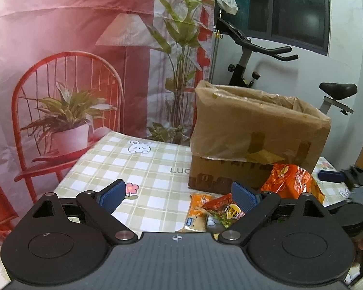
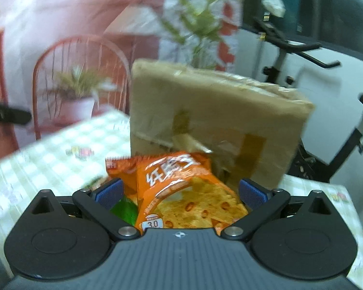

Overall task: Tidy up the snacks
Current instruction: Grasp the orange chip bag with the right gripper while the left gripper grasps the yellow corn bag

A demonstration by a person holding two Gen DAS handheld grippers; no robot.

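In the left wrist view my left gripper (image 1: 179,197) stands open over the checked tablecloth (image 1: 138,169), with nothing between its pads. Just ahead of it lie a small orange biscuit pack (image 1: 197,213) and a red-and-green snack pack (image 1: 223,211). A big orange bag (image 1: 292,181) leans against the plastic-lined cardboard box (image 1: 256,133). In the blurred right wrist view my right gripper (image 2: 181,193) is open, and an orange chip bag (image 2: 188,193) lies between its spread fingers without being pressed. A green pack (image 2: 124,209) lies under the bag, and the cardboard box (image 2: 213,120) stands right behind it.
An exercise bike (image 1: 251,55) stands behind the box, by the window. A printed backdrop with a red chair (image 1: 65,111) hangs behind the table's far left edge. A blue pad (image 1: 330,176) and a dark blurred body show at the right edge of the left wrist view.
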